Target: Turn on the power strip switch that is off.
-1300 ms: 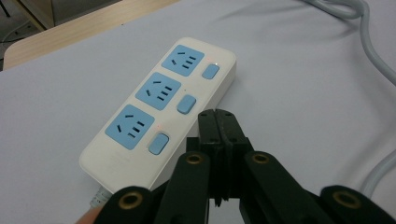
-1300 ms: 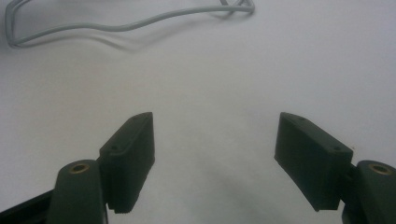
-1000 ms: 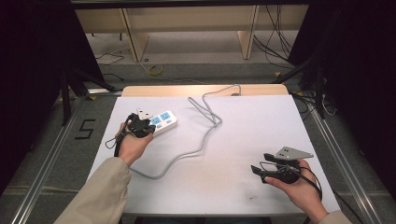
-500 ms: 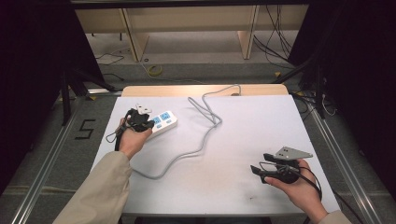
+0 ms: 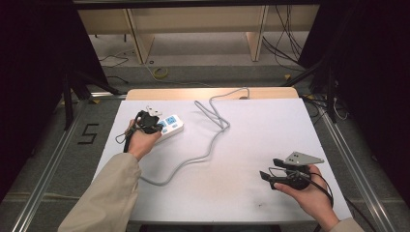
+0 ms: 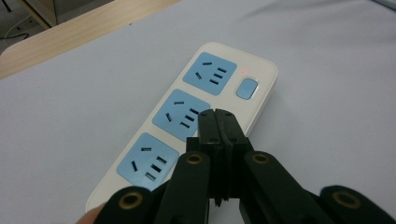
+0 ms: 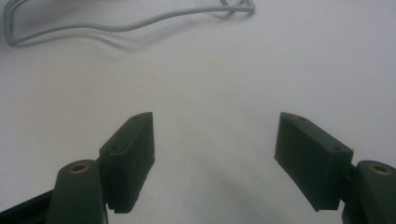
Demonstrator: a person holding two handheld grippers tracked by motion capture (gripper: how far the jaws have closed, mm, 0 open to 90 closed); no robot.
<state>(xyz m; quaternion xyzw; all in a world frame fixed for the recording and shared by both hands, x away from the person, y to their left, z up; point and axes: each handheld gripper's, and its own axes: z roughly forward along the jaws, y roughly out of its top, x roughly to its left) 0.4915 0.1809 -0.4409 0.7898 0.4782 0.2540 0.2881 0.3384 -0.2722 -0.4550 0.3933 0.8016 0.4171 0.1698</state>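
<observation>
Since the earlier frame I had advanced the left gripper (image 6: 217, 116), jaws closed empty, over the power strip (image 6: 196, 121); right gripper (image 5: 270, 177) idle, open; next: press its switch button (image 6: 246, 88).

The high view looks forward and down on the whole table (image 5: 270, 130) from above. The left gripper view sits very near the power strip (image 6: 187, 116), looking down along it. The right gripper view faces the bare table and shares the grey cable (image 7: 126, 25) with the high view.
</observation>
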